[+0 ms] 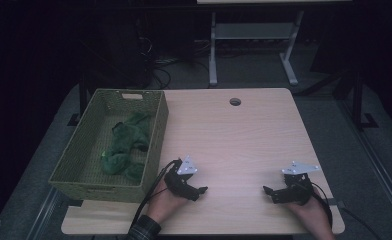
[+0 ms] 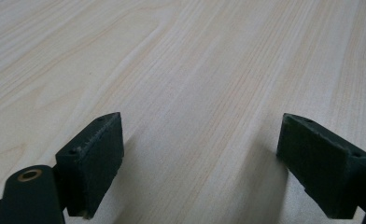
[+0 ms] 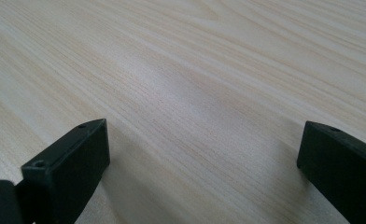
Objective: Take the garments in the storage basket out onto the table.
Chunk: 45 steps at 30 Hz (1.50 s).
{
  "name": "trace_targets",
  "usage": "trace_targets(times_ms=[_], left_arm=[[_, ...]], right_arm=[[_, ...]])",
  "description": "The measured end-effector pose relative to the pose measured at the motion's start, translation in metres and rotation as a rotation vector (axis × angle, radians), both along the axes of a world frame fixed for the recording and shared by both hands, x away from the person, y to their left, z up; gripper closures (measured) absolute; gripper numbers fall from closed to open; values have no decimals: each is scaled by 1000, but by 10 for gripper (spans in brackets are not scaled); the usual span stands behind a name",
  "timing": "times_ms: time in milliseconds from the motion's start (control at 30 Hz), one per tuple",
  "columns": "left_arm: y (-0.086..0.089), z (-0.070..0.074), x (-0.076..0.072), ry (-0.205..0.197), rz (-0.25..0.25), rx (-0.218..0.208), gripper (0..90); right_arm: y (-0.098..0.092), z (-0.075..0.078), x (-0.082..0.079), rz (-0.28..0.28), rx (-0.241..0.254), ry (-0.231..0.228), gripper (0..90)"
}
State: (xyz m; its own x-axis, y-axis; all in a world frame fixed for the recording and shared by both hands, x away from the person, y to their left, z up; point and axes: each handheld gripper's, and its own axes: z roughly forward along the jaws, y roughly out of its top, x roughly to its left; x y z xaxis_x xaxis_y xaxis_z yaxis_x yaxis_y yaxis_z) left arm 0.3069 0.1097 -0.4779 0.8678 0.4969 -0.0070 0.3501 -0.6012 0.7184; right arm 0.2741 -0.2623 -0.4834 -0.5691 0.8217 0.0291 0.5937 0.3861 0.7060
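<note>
Both hands rest on the near part of a light wooden table. My left gripper lies near the front left, close to the basket's corner, pointing right. My right gripper lies near the front right, pointing left. In the left gripper view the left gripper stands open over bare wood with nothing between its black jaws. The right gripper in its own view is likewise open, low over bare table. A green woven basket at the table's left holds a crumpled green cloth.
A round cable hole sits near the table's far edge. Beyond the table are a white desk frame and cables on a dark floor. Cables trail from both grippers over the table's front edge.
</note>
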Motion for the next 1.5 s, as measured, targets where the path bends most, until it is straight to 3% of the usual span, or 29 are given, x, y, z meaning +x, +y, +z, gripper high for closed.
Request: trace_targets(times_ms=[333,467,700,1167,1500], left_arm=[[0,0,2,-4,-3,5,135],[-2,3,4,31,-11,-4,139],[-3,8,5,47,-7,27,140],[-1,33,9,37,-13,64,144],[-1,52,7,33,-16,54,144]], right_arm=[[0,0,0,0,0,0,20],[0,0,0,0,0,1,20],[0,0,0,-3,1,5,20],[0,0,0,-3,2,3,20],[0,0,0,-3,2,4,20]])
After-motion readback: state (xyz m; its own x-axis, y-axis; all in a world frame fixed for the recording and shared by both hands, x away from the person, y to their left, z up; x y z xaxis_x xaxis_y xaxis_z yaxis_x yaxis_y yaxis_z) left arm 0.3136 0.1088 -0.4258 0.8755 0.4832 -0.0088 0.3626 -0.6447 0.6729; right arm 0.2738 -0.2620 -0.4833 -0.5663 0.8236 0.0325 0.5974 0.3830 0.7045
